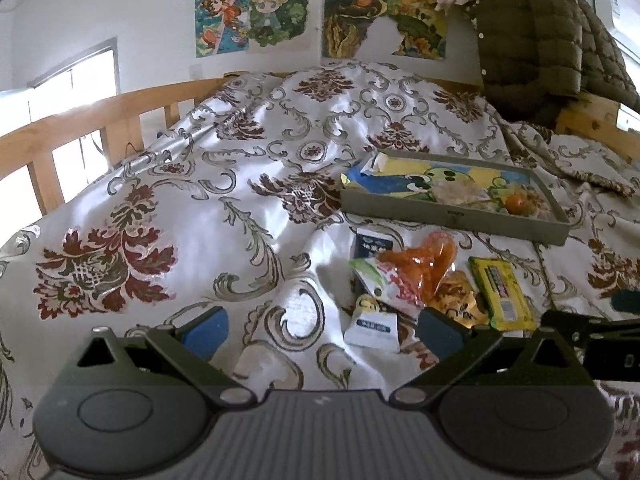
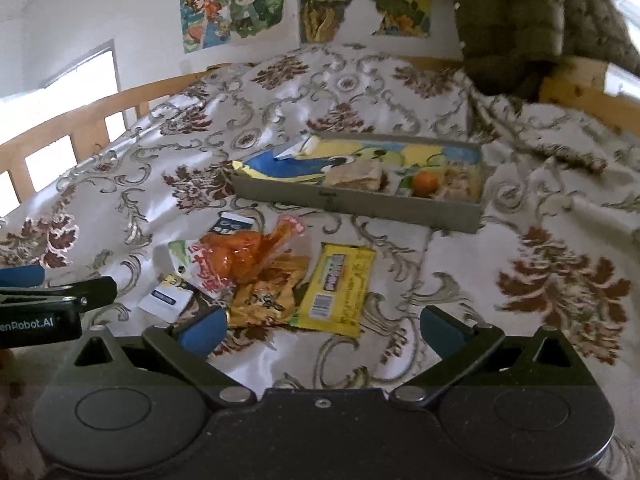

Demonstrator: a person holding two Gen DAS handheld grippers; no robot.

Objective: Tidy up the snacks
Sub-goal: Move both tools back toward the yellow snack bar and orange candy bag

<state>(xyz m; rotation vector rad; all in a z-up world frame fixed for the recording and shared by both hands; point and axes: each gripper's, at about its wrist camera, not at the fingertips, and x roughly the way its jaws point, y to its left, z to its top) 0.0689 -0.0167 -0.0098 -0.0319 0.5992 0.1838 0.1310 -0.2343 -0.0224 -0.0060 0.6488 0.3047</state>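
Note:
A pile of snack packets lies on the patterned bedspread: an orange bag (image 2: 244,254), a gold packet (image 2: 264,300), a yellow-green bar (image 2: 338,288), a small white packet (image 2: 166,300) and a dark blue packet (image 2: 234,222). The same pile shows in the left wrist view, with the orange bag (image 1: 428,264) and the yellow-green bar (image 1: 502,292). A grey tray (image 2: 360,204), also in the left wrist view (image 1: 452,216), lies beyond the pile and holds a few snacks and an orange fruit (image 2: 426,184). My left gripper (image 1: 324,332) is open, left of the pile. My right gripper (image 2: 320,328) is open, just before the pile.
A wooden bed rail (image 1: 96,120) runs along the left and back. A green quilted jacket (image 1: 536,40) hangs at the back right over a wooden frame. Posters (image 1: 256,12) cover the wall. The bedspread (image 1: 200,208) is wrinkled.

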